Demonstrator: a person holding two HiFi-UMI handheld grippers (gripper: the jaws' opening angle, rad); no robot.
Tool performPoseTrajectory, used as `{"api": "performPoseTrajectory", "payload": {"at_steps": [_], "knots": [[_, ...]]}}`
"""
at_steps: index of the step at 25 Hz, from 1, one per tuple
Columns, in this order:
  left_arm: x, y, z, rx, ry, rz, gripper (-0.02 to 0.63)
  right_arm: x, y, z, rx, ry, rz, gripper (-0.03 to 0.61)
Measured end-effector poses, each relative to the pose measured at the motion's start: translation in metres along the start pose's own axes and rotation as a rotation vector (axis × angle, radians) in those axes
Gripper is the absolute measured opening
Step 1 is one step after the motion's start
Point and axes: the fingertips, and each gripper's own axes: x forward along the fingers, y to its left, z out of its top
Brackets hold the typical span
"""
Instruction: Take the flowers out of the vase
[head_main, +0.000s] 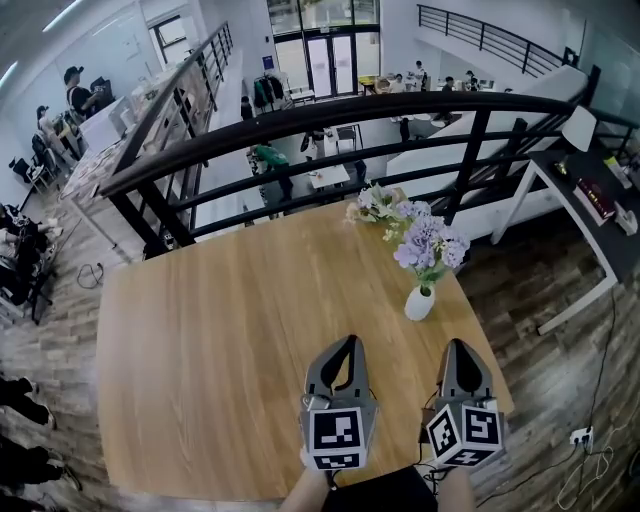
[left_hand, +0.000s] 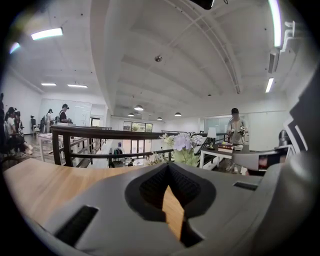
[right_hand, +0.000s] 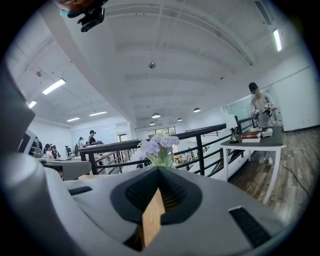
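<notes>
I hold both grippers low over the near edge of the wooden table (head_main: 200, 330), and the black railing (head_main: 300, 115) runs past its far edge at 12 o'clock. My left gripper (head_main: 348, 342) has its jaws closed tip to tip and grips nothing. Only bare tabletop shows through the hollow behind the tips. From those tips the small white vase (head_main: 419, 303) stands upright at about 2 o'clock, near the table's right edge and well clear of both grippers. The flowers (head_main: 430, 243), lilac heads with paler blooms spreading toward 11 o'clock, are in the vase. In the left gripper view they rise just right of 12 o'clock above my closed tips. My right gripper (head_main: 460, 347) is beside the left one, its jaws also pressed together and empty, with the vase at about 11 o'clock from it. In the right gripper view the blooms sit almost dead ahead at 12 o'clock. Off the table at 2 o'clock stands a white side table (head_main: 560, 165) with books (head_main: 597, 197) on it.
</notes>
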Motion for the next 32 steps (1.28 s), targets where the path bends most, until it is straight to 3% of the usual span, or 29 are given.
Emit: {"api": "performPoseTrajectory", "payload": {"at_steps": [14, 27, 30, 32], "knots": [[0.014, 0.011, -0.011, -0.019, 0.028, 0.012, 0.035, 0.018, 0.001, -0.012, -0.016, 0.039, -0.016, 0.006], [0.041, 0.011, -0.008, -0.031, 0.055, 0.066, 0.035, 0.061, -0.011, -0.007, -0.041, 0.097, 0.026, 0.023], [0.049, 0.012, -0.009, -0.033, 0.06, 0.076, 0.037, 0.074, -0.01, -0.005, -0.048, 0.104, 0.048, 0.041], [0.054, 0.014, -0.009, -0.031, 0.062, 0.082, 0.035, 0.082, -0.009, -0.004, -0.042, 0.109, 0.066, 0.103]]}}
